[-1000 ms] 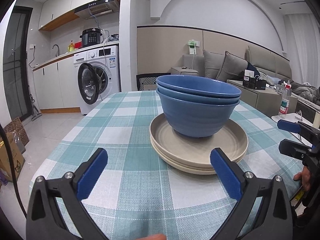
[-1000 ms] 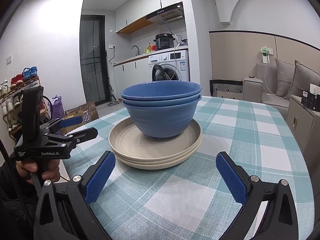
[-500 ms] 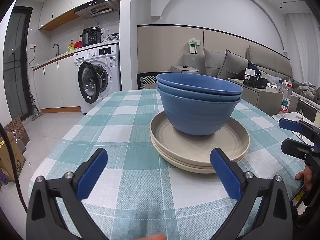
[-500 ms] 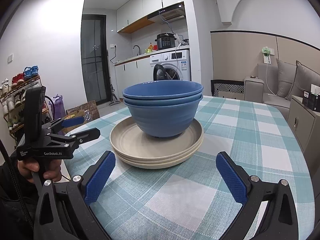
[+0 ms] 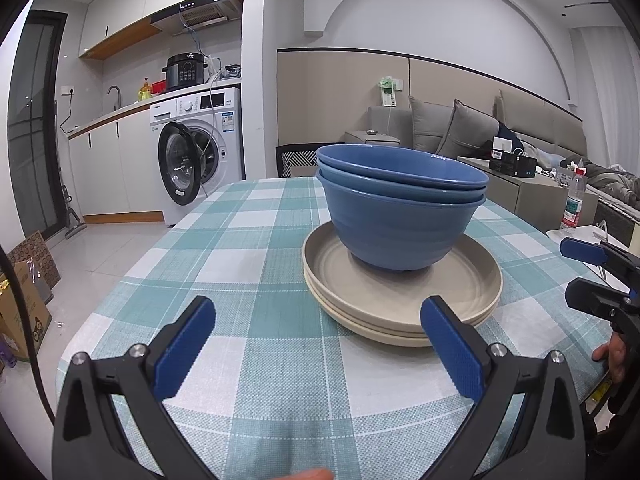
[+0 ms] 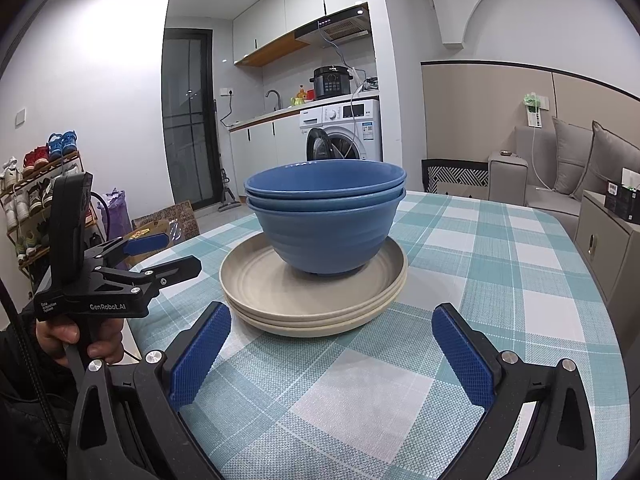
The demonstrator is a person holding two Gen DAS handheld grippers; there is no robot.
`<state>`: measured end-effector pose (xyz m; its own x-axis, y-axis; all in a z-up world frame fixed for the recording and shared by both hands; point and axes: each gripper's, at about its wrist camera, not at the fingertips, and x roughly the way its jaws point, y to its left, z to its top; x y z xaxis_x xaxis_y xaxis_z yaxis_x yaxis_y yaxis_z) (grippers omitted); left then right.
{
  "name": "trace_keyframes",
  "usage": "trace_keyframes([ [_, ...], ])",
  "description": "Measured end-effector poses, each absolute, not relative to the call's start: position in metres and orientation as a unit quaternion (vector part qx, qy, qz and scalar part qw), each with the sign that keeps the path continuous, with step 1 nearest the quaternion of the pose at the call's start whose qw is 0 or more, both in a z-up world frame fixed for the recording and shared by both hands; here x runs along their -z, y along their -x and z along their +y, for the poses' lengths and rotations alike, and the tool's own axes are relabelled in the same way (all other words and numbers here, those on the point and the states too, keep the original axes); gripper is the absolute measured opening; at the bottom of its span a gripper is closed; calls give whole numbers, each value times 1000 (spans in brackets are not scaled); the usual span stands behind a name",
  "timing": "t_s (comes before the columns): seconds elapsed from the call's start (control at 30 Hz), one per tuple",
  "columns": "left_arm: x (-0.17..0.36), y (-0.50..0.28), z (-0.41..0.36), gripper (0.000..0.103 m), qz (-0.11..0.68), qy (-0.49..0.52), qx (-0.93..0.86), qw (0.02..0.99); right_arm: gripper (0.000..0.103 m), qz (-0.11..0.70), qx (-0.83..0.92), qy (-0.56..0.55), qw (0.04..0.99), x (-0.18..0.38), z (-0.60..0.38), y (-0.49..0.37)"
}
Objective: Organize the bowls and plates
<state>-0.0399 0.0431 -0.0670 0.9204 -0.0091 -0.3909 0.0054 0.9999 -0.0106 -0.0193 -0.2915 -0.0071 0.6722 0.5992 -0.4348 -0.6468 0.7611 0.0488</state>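
Note:
Three nested blue bowls point(image 5: 396, 224) point(image 6: 324, 232) stand on a stack of three beige plates point(image 5: 400, 304) point(image 6: 316, 300) in the middle of a teal checked table point(image 5: 240, 264) point(image 6: 480, 264). My left gripper point(image 5: 316, 344) is open and empty, low over the table in front of the stack and apart from it. My right gripper point(image 6: 332, 356) is open and empty, facing the stack from the other side. The right gripper also shows in the left wrist view point(image 5: 592, 272), and the left gripper in the right wrist view point(image 6: 160, 256).
A washing machine point(image 5: 196, 164) with its door open stands beyond the table's far left. A sofa point(image 5: 460, 128), a low cabinet point(image 5: 552, 200) and a water bottle point(image 5: 574, 204) are to the right. Cardboard boxes point(image 5: 24, 304) sit on the floor at left. A shoe rack point(image 6: 32, 188) stands by the wall.
Both grippers have drifted slightly, so the stack sits a little further right in each view. The bowls and plates have not moved. Both grippers stay open.

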Motion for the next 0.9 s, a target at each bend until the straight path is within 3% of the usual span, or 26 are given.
trace_keyframes([
  [0.9, 68, 39, 44, 103, 200, 3, 0, 980, 102, 218, -341, 58, 912, 8, -292, 20],
])
